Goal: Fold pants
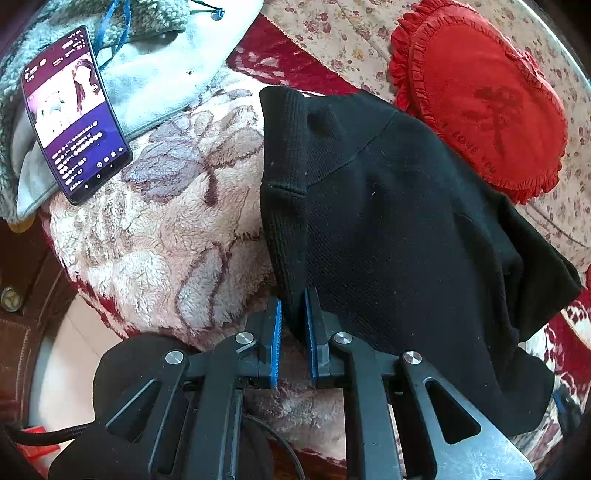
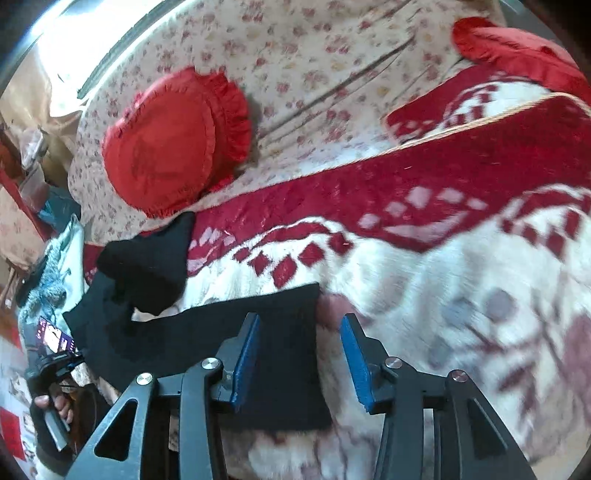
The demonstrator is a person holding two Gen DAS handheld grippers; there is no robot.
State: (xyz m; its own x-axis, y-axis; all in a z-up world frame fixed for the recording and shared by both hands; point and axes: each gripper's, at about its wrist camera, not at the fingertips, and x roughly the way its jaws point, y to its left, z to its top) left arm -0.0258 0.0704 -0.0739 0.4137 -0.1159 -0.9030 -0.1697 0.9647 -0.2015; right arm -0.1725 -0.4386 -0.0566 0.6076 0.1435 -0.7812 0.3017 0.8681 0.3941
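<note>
Black knit pants (image 1: 388, 221) lie across a fluffy red-and-cream blanket (image 1: 166, 240) on a bed, with the ribbed waistband at the top left. My left gripper (image 1: 293, 301) is shut on the near edge of the pants, and the fabric is pinched between its blue pads. In the right wrist view the pants (image 2: 221, 343) stretch from a bunched end at the left to a flat end under my right gripper (image 2: 301, 319). That gripper is open and hovers over this end, its left finger above the cloth and its right finger above the blanket (image 2: 443, 295).
A lit phone (image 1: 74, 114) rests on a grey fleece garment (image 1: 147, 66) at the upper left. A red heart cushion (image 1: 480, 99) lies on the floral sheet (image 1: 351, 26) behind the pants. A hand (image 2: 51, 406) holds the left gripper at the far left.
</note>
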